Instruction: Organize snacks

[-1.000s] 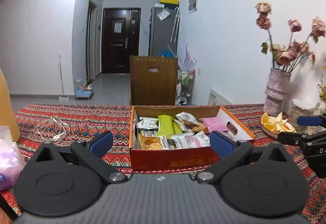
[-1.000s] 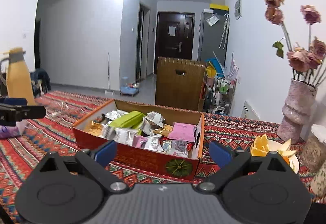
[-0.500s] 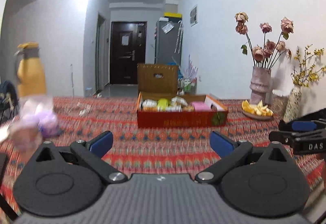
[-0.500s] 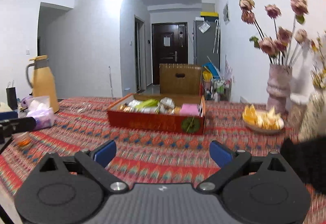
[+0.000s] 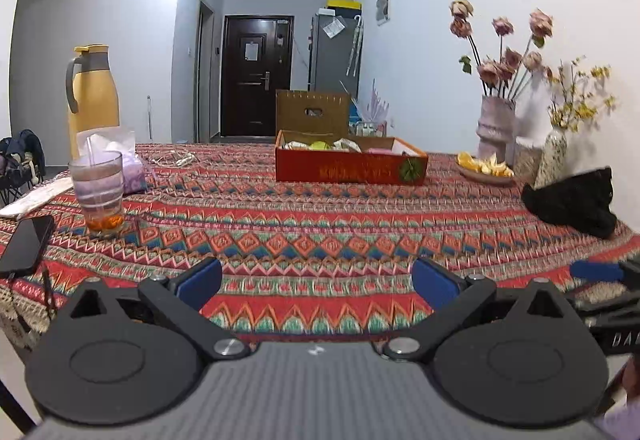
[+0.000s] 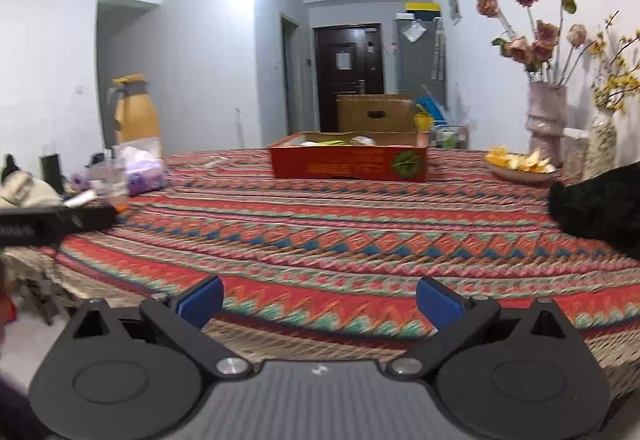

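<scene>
Both grippers pulled back from snack box [image 5: 351, 163]; box now far across tablecloth [image 5: 304, 224]. Left gripper [image 5: 316, 286], right gripper [image 6: 319, 304]: your jaws wide, empty. Snacks sit boxed; likely retreat step, next re-approach only if sorting remains.

Only "DA" reads, in white letters on the right gripper [image 5: 618, 336]; the red box's [image 5: 352, 169] print is illegible.

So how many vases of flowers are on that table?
2, both at the far right by the wall: a pink vase holding dried roses, and beside it a speckled vase with yellow sprigs. Others may sit out of view.
</scene>
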A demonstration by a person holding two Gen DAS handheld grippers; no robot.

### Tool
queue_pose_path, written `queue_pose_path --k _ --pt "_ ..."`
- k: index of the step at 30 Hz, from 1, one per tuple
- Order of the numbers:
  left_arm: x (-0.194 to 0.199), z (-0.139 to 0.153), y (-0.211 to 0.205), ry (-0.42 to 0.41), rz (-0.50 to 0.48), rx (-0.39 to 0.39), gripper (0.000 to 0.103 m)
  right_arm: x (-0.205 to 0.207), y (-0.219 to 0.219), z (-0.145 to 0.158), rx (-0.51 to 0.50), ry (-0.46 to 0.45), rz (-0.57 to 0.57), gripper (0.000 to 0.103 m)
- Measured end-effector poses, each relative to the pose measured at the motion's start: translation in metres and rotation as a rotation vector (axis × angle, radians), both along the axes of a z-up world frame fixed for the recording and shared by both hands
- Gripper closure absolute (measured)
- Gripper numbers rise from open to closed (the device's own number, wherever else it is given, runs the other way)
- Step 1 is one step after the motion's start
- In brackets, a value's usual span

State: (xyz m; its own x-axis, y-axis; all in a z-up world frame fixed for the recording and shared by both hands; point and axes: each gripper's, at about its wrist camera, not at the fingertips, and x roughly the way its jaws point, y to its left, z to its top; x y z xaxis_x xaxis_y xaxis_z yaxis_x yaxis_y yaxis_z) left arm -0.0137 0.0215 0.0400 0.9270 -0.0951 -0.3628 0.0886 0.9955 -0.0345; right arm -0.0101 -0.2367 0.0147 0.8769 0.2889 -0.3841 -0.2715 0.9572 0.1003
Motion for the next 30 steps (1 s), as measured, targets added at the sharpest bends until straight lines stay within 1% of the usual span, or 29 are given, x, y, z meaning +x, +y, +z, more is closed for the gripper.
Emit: queue_pose_path --k 4,6,12,16,30 --pt "-0.0059 -0.0012 -0.0053 -0.011 -0.019 0.027 0.000 -0.0023 -0.0026 0.0040 0.005 -0.012 -0.036 0.000" --pt "-0.0068 -0.0004 -0.0063 -0.016 -0.016 0.026 0.000 -0.0026 -0.0046 0.0052 0.016 -0.017 -0.045 0.000" --pt "-0.0054 0.0015 -0.0065 -0.017 -0.006 0.013 0.000 -0.0005 -0.0065 0.0070 0.006 -0.018 -0.059 0.000" --pt "-0.0049 0.0008 -0.0062 -0.016 -0.010 0.010 0.000 0.0032 -0.0084 0.0075 0.016 -0.006 -0.071 0.000" --pt "-0.0052 0.0014 -0.0068 -0.019 -0.010 0.013 0.000 0.0059 -0.0077 0.0045 0.019 0.004 -0.067 0.000"
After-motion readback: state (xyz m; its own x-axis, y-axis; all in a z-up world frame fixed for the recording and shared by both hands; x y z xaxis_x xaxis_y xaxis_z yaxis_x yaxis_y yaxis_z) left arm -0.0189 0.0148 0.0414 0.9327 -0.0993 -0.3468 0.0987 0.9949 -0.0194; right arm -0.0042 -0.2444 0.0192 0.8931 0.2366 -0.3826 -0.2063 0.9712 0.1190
